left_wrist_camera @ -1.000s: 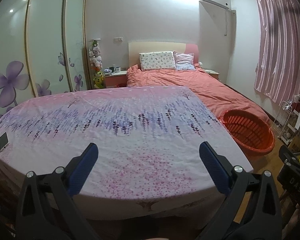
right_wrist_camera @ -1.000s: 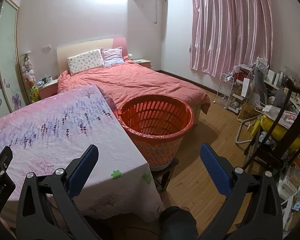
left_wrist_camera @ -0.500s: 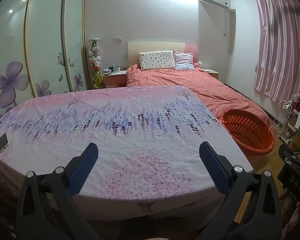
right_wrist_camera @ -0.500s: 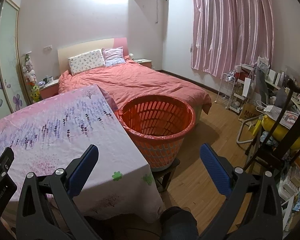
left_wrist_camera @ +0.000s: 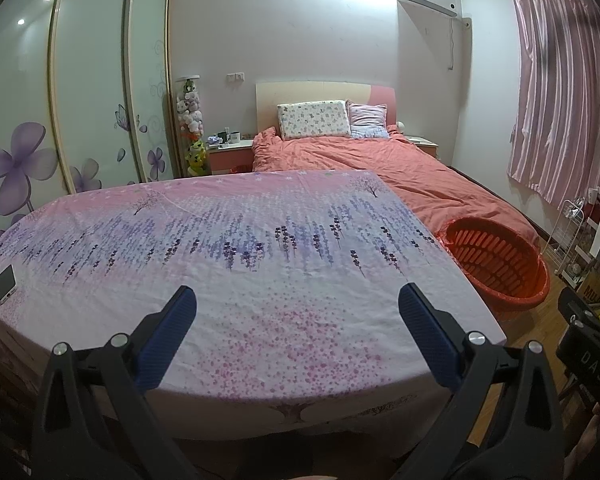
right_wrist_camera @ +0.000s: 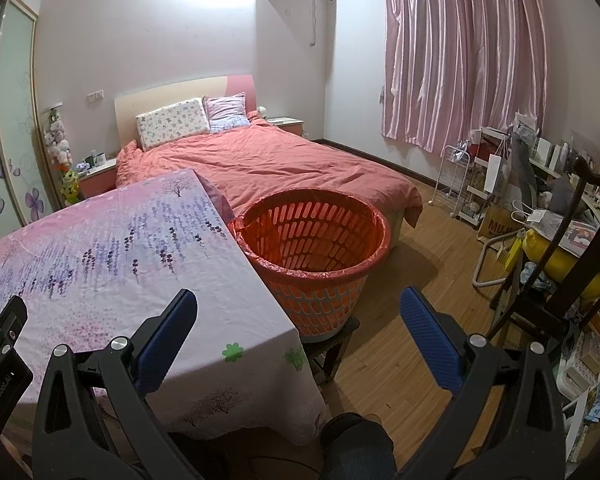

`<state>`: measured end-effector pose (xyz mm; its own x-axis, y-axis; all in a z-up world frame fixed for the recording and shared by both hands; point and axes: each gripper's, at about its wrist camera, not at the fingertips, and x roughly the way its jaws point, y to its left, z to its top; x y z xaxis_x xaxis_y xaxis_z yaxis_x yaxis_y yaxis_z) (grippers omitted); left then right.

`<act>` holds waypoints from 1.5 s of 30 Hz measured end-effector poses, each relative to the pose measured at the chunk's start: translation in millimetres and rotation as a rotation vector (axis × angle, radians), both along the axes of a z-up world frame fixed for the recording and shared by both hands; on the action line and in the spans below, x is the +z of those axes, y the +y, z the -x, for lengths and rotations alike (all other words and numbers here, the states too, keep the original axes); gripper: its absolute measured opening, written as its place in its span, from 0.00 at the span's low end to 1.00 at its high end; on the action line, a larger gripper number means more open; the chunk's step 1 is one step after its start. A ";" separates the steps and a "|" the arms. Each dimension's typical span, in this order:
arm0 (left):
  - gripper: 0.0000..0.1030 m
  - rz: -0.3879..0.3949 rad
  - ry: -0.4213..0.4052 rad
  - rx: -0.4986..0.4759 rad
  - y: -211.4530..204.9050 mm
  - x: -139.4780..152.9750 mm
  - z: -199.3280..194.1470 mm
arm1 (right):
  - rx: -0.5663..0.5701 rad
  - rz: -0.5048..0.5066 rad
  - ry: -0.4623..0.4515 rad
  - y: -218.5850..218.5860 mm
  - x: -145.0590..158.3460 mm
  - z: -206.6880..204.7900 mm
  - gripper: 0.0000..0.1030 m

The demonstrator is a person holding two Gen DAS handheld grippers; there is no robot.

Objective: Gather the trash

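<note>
Left gripper (left_wrist_camera: pixel 298 304): jaws spread wide, nothing between the blue pads; held above the near edge of the table.
Right gripper (right_wrist_camera: pixel 298 308): jaws spread wide and empty; held over the table's near right corner, facing the basket.
Table (left_wrist_camera: pixel 260 280): covered by a pink and purple floral cloth that hangs over the edges.
Basket (right_wrist_camera: pixel 314 240): orange slotted basket lined with an orange bag, standing on a dark stool (right_wrist_camera: pixel 332 346) just beside the table's right edge; no contents can be seen inside it.
Phone (left_wrist_camera: pixel 6 283): lies flat at the table's left edge.
Trash: none can be made out on the cloth in either view.
Bed (left_wrist_camera: pixel 400 168): orange quilt, two pillows at the headboard; beyond the table's far edge.
Curtain (right_wrist_camera: pixel 464 56): pink, drawn, on the right-hand wall.
Wardrobe (left_wrist_camera: pixel 80 100): sliding doors with purple flower prints, left of the table.
</note>
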<state>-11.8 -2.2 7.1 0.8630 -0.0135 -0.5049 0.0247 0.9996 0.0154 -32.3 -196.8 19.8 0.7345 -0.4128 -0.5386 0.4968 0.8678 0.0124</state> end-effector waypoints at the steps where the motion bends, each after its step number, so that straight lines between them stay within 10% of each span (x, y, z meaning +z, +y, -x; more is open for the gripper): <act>1: 0.96 0.000 0.000 0.000 0.0 0.0 0.0 | 0.000 0.000 0.000 0.0 -0.3 -0.2 0.97; 45: 0.96 -0.003 0.004 0.004 0.8 -3.9 0.4 | 0.001 -0.003 0.002 -2.0 -0.4 0.1 0.97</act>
